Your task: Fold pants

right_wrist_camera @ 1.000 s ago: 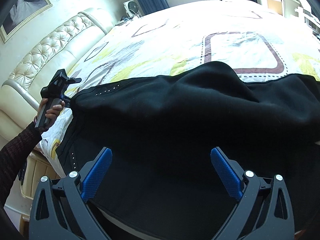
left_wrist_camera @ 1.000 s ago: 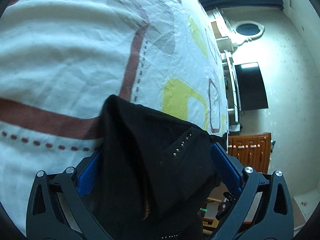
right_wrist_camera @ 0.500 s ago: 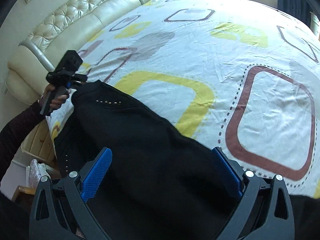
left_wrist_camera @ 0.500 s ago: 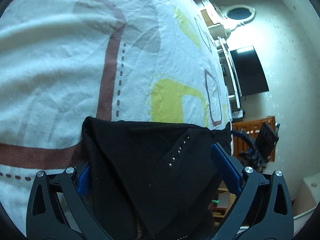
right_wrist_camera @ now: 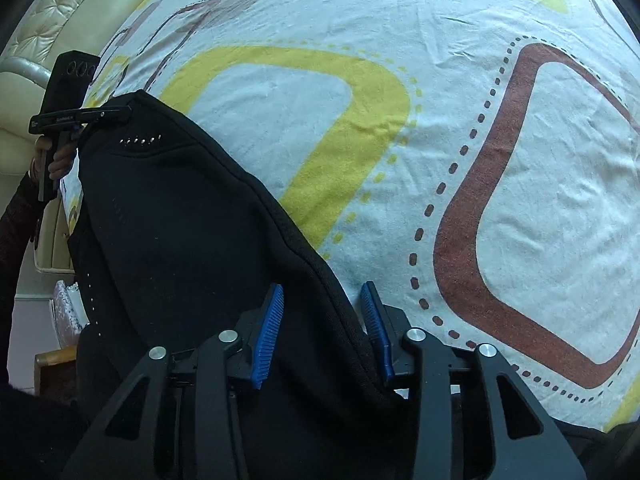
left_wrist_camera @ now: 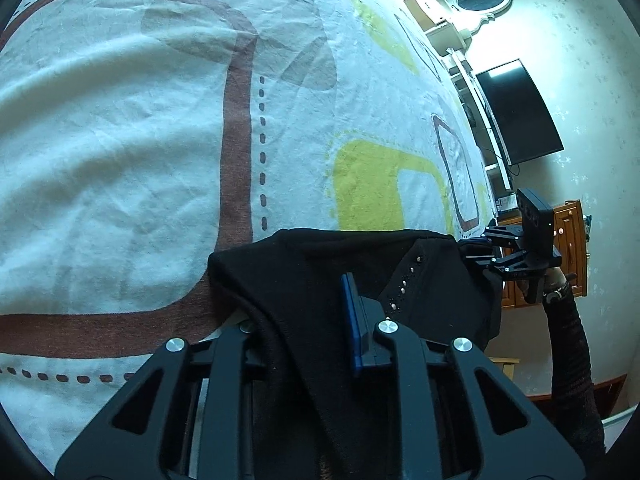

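Across the bed: white quilted bedspread (left_wrist_camera: 120, 152) printed with brown, yellow and grey rounded squares; wide bare cloth from 9 through 1 o'clock in both wrist views. Bed edge falls away at 3 o'clock in the left view, toward a wall with a dark flat screen (left_wrist_camera: 520, 112) and a wooden cabinet (left_wrist_camera: 568, 256). Cream tufted headboard (right_wrist_camera: 60, 12) at 10 o'clock in the right view.

Black fleece pants with a row of small metal studs (right_wrist_camera: 180, 220) lie bunched at the near bed edge, part hanging off it.

Left tongs (left_wrist_camera: 304, 300): narrow, jaws closing, fabric heaped between them; the left blue pad is buried under cloth, the right blue pad (left_wrist_camera: 352, 320) lies against a fold. Seen from the right view at 9 o'clock, held by a hand (right_wrist_camera: 56, 160) at the pants' far corner.

Right tongs (right_wrist_camera: 320, 312): jaws closing, the pants' seam edge between the blue ribbed pads (right_wrist_camera: 268, 328); a gap shows at the right pad. Seen from the left view at 3 o'clock, at the pants' other corner.
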Demonstrator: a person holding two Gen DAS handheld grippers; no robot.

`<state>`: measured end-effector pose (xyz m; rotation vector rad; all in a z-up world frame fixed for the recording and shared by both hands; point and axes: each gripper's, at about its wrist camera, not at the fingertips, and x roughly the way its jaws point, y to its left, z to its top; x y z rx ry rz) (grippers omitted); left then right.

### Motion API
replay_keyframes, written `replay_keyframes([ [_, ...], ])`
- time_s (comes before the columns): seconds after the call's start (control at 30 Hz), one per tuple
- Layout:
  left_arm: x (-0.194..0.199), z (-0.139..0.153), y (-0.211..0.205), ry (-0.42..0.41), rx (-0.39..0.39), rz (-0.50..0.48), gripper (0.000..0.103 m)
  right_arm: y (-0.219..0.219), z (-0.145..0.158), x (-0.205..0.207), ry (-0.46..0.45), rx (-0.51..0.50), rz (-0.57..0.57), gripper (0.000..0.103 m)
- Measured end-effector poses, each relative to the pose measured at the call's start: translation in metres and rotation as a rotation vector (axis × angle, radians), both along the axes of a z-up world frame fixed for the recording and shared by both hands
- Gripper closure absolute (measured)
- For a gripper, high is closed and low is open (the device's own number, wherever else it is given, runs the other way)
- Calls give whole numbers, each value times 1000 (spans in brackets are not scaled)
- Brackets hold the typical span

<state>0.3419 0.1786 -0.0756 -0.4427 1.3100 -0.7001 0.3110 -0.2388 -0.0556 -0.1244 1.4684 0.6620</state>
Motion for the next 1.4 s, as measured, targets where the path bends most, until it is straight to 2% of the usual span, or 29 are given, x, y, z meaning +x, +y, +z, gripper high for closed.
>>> replay_keyframes([
  [0.03, 0, 1, -2, -8, 11, 1, 86, 0, 4, -4, -13, -3, 3, 80],
  [0.13, -1, 11, -4, -53, 8, 10, 90, -2, 20, -14, -87, -20, -19, 86],
  [0.3, -18, 43, 1, -181, -127, 14, 92, -8, 59, -45, -264, -16, -56, 88],
  [0.4, -36, 61, 4, -229, -225, -1, 92, -17, 88, -83, -380, 6, -81, 88],
  [0.53, -65, 74, 5, -257, -269, -24, 92, -7, 101, -138, -483, 16, -81, 88],
  [0.6, -83, 78, 7, -269, -280, -32, 92, 5, 97, -168, -517, 12, -61, 88],
  [0.73, -123, 78, 18, -286, -276, -36, 91, 23, 77, -225, -586, -67, -5, 88],
  [0.83, -155, 71, 34, -277, -275, -15, 88, 24, 59, -254, -591, -87, -8, 88],
  [0.97, -187, 44, 54, -195, -264, 50, 75, 22, 38, -273, -558, -72, -29, 87],
  [1.1, -213, 12, 59, -101, -188, 89, 71, 23, 21, -286, -518, -58, -46, 84],
  [1.13, -219, 7, 59, -91, -161, 100, 69, 23, 19, -288, -508, -56, -49, 79],
  [1.17, -227, 2, 60, -77, -156, 113, 63, 24, 17, -291, -495, -52, -47, 64],
  [1.2, -235, -2, 63, -63, -163, 133, 63, 24, 17, -295, -480, -34, -47, 55],
  [1.23, -242, -3, 68, -59, -174, 160, 63, 23, 17, -300, -479, -20, -56, 39],
  [1.27, -249, -3, 74, -58, -190, 190, 62, 23, 19, -304, -483, -11, -67, 33],
  [1.3, -254, 0, 78, -58, -199, 218, 61, 23, 23, -309, -489, -2, -74, 32],
  [1.37, -266, 3, 86, -53, -201, 298, 49, 19, 28, -314, -488, 29, -96, 31],
  [1.4, -271, 7, 86, -52, -207, 328, 48, 14, 31, -315, -476, 67, -124, 31],
])
